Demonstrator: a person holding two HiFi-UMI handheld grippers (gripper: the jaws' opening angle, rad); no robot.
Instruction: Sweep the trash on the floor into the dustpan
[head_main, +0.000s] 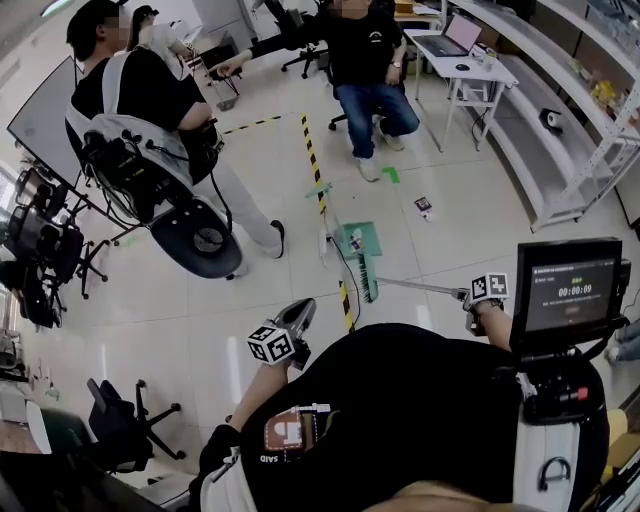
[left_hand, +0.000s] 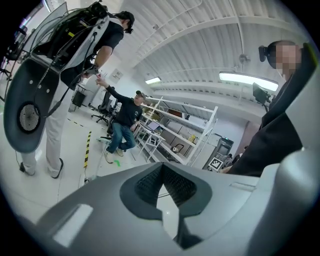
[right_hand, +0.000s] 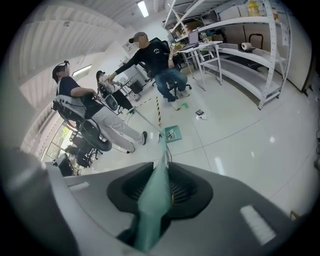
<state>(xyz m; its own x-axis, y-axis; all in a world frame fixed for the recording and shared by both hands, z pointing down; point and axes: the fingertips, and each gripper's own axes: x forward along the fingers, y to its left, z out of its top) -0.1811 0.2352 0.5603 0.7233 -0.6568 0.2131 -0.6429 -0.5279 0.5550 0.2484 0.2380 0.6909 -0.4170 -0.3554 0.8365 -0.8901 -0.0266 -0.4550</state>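
While head-down, broom (head_main: 367, 278) in right gripper (right_hand: 164, 170)

3 cameras on 1 room: 1 head-mounted, 1 riding on each gripper.

The head view looks steeply down over the wearer's torso to the floor far below. The left gripper view sits close behind the left gripper (left_hand: 162, 172), tilted up toward the ceiling. The right gripper view sits close behind the right gripper (right_hand: 166, 167), facing along the green broom handle (right_hand: 155, 200) to the floor. All 3 share the seated person (head_main: 362, 60) and the striped floor tape (head_main: 312, 160).
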